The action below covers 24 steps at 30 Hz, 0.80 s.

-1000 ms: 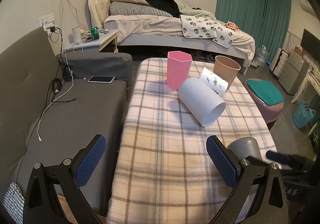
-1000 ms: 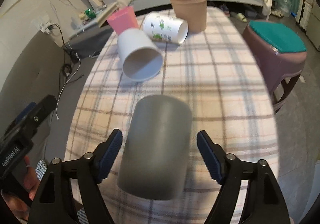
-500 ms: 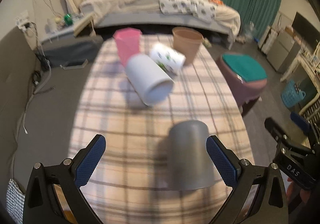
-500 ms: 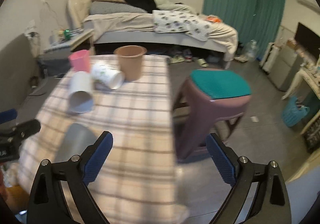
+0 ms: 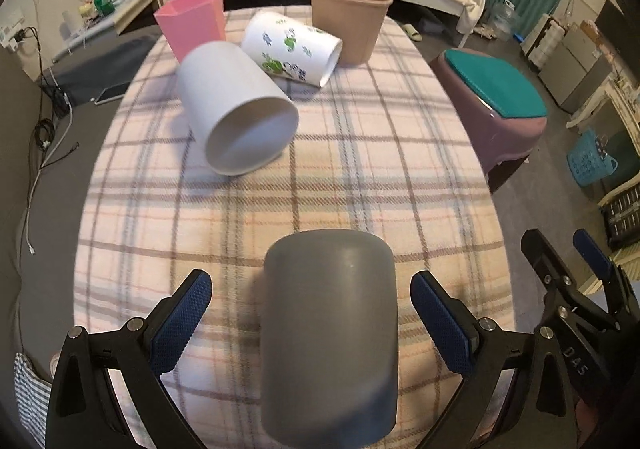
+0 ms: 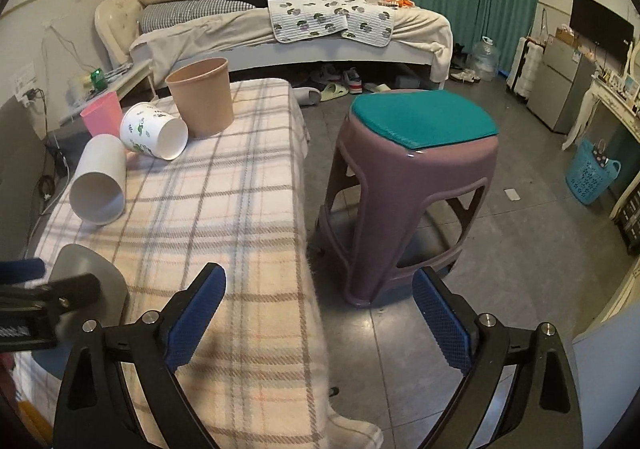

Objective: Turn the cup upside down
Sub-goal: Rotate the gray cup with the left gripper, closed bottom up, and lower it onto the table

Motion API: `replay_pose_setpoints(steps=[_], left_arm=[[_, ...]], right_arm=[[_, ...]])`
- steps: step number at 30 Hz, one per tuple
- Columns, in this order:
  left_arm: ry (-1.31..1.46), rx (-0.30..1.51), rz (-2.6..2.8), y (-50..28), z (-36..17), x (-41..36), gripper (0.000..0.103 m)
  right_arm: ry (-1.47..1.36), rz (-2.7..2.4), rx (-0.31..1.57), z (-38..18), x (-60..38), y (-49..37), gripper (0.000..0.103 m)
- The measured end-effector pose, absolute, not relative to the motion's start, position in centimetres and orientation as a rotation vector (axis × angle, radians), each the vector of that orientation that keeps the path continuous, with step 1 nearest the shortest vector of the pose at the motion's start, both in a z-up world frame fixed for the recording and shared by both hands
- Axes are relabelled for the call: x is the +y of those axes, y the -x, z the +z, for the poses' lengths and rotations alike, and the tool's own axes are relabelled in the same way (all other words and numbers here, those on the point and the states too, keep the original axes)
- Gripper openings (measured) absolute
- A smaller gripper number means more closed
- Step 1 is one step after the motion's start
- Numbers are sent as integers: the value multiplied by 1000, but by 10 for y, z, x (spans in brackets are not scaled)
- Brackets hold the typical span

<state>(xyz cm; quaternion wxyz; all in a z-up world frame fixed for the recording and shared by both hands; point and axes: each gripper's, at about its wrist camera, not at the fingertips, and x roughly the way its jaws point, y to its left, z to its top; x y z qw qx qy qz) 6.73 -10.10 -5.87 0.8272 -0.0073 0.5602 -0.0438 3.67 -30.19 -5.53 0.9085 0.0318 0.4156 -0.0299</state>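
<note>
Grey cup [image 5: 330,333]: plain, matte, smooth-walled, rounded at its closed base. You find it near the front edge of the checked cloth, lying over with the base pointing away from you and its mouth toward you. From the right wrist view [image 6: 86,277] only part shows.

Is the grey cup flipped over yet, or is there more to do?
Looks done: the grey plastic cup stands upside down on the plaid tablecloth, closed bottom up. In hand: nothing; the left gripper is open around it without touching, and the right gripper is open, off over the floor. Possibly left: the plain white cup and the flower-printed white cup lie sideways.
</note>
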Motion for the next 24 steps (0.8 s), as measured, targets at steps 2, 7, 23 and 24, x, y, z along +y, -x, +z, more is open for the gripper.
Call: replay_pose_setpoints(steps=[2, 7, 23, 24], left_arm=[[22, 1204, -106, -67, -63, -101, 101], [41, 1230, -145, -66, -67, -101, 73], [6, 1055, -104, -55, -20, -87, 72], [3, 1040, -98, -55, -18, -86, 72]], right_arm=[[-66, -53, 849, -53, -299, -35, 95], [-58, -5, 787, -40, -294, -24, 95], [-54, 10, 726, -28, -279, -11, 95], [-54, 12, 724, -27, -278, -10, 95]])
